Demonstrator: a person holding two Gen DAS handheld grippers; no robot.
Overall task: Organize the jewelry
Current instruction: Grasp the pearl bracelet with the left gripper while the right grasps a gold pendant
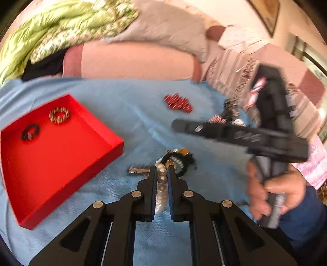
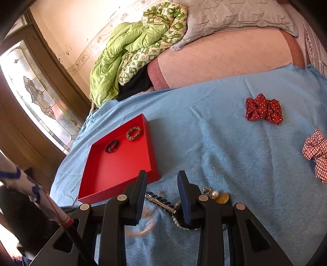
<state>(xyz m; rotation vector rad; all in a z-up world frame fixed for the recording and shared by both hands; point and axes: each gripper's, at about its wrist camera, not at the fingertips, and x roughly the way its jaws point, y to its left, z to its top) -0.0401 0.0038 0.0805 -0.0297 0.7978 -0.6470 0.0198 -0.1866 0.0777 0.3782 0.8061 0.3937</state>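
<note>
Bright daylight from window [image 2: 30,92] at 9 o'clock, glare there; left view motion-blurred, fisheye edges warped.

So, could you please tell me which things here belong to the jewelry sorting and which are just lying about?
Job:
red tray
two bracelets in it
pearl bracelet in left gripper
jewelry pile

Lying about:
green quilt
pillow
scrunchies

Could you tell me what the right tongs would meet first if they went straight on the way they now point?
Probably the metal hair clip lying on the blue blanket between the open right tongs; depth is unclear, so bare blanket just beyond it is possible. The red tray sits off to the left.
</note>
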